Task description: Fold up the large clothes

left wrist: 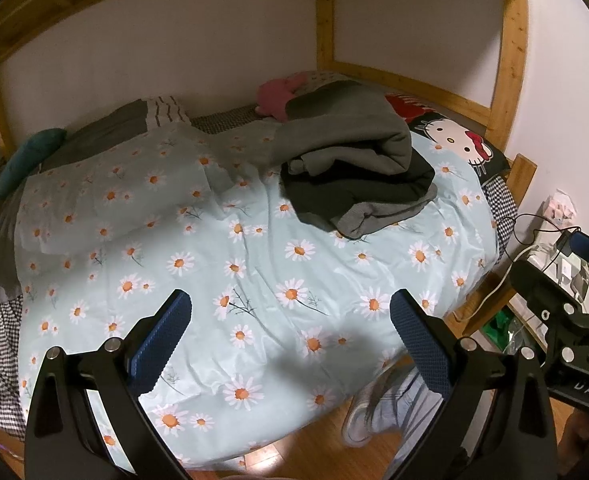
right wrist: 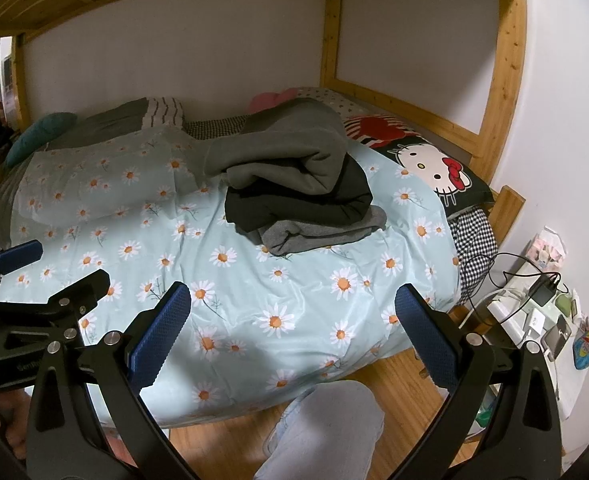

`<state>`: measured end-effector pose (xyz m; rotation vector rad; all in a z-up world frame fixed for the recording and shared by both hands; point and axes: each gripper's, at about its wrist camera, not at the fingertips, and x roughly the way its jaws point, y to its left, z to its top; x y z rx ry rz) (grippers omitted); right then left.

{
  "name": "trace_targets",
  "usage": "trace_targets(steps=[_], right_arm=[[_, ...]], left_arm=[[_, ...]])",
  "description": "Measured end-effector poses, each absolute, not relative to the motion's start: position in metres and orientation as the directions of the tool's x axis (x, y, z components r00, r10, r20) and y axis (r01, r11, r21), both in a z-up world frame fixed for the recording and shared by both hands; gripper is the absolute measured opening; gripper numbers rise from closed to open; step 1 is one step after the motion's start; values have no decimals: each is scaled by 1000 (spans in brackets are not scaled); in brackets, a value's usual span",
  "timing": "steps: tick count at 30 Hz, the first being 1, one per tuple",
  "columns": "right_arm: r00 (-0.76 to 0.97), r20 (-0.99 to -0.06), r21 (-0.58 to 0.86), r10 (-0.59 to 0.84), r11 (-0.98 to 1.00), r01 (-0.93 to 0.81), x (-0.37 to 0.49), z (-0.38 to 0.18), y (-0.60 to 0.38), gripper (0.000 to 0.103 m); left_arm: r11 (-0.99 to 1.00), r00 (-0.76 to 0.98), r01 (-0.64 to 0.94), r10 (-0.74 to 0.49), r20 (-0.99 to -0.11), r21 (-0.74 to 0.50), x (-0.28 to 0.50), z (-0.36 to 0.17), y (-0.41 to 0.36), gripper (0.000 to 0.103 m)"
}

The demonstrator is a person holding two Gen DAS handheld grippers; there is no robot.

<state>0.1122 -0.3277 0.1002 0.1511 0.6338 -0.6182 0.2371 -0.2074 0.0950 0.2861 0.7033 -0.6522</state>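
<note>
I have both tongs held back from the bed, jaws wide apart and empty: the left tongs [left wrist: 290, 336] and the right tongs [right wrist: 292, 334] hover over the near edge of the pale blue daisy-print duvet [left wrist: 254, 280], with nothing between their blue ribbed pads. The clothes I need sit well ahead, toward the far right of the bed: a rumpled heap of a grey fleece sweatshirt [right wrist: 286, 160] bundled over a dark charcoal garment [right wrist: 294, 204], just beside the black Hello Kitty pillow [right wrist: 434, 168].

I judge this pile soft, thick and fairly heavy for cloth, floppy rather than stiff, and not slippery; the fleece should grip well against the pads. Which edge is a hem or a shoulder I cannot tell from here. I would take the top grey layer at a thick rolled edge, one tongs on each side, lift it clear of the dark piece, then spread it flat on the open duvet.
</note>
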Motion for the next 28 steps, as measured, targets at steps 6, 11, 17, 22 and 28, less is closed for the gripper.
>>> trace_targets(steps=[6, 11, 17, 22, 28], right_arm=[[634, -596, -52, -493, 812, 582, 112, 100, -328, 100], [633, -596, -50, -493, 810, 584, 112, 100, -327, 100], [634, -595, -50, -493, 811, 583, 112, 100, -327, 100], [633, -597, -49, -494, 809, 585, 111, 99, -327, 100], [637, -595, -44, -490, 811, 583, 111, 98, -326, 100]], left_arm=[[767, 577, 641, -456, -678, 29, 237, 95, -208, 98], [764, 582, 644, -448, -678, 47, 234, 92, -211, 98], [763, 582, 645, -448, -678, 49, 234, 92, -211, 98], [764, 574, 644, -454, -681, 34, 233, 91, -212, 98], [765, 574, 644, -450, -684, 37, 234, 89, -211, 98]])
